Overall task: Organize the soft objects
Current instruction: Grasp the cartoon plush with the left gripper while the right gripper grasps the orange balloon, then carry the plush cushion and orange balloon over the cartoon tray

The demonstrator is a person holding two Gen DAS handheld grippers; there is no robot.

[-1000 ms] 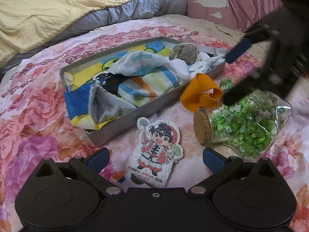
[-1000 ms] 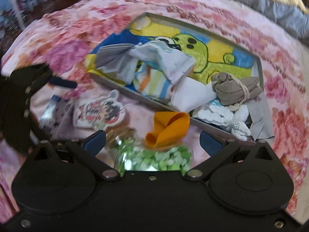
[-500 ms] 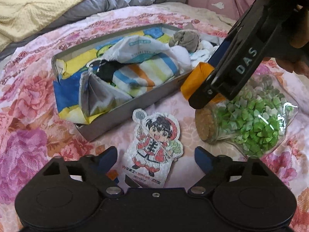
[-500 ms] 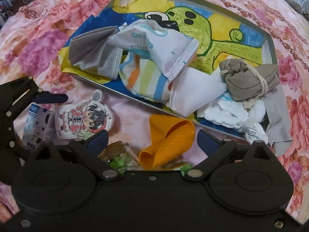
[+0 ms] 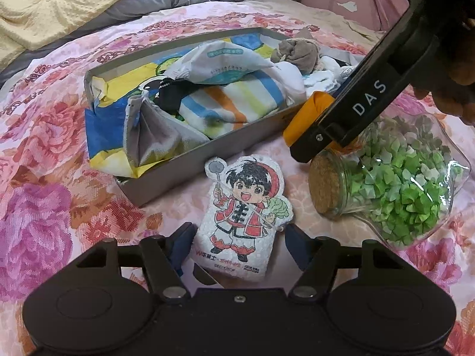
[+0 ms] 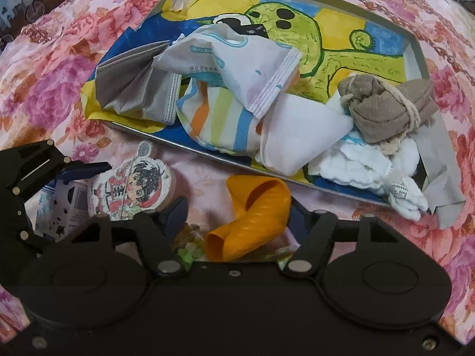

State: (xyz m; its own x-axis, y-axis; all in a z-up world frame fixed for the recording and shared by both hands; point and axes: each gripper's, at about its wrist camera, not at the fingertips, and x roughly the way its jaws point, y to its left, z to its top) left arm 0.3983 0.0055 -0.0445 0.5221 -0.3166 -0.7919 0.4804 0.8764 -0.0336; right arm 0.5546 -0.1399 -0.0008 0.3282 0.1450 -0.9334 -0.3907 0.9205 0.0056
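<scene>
My left gripper [image 5: 234,244] has been closing around the cartoon pad [image 5: 242,218]; my right gripper [image 6: 237,210] around the orange balloon [image 6: 252,216] beside the tray [image 6: 415,47]. Neither pinches yet; the balloon may slip free.

Change record: both grippers lowered onto loose items beside the tray

Right gripper [image 6: 237,207]: moves from above the scene down over the orange balloon [image 6: 252,210], which now lies between its closing jaws; pad contact unclear. In the left view its arm now crosses the upper right, covering part of the balloon. Left gripper [image 5: 236,237]: jaws narrow around the cartoon-figure pad [image 5: 243,213], whose lower end now sits between the blue fingers [image 5: 181,243].
</scene>
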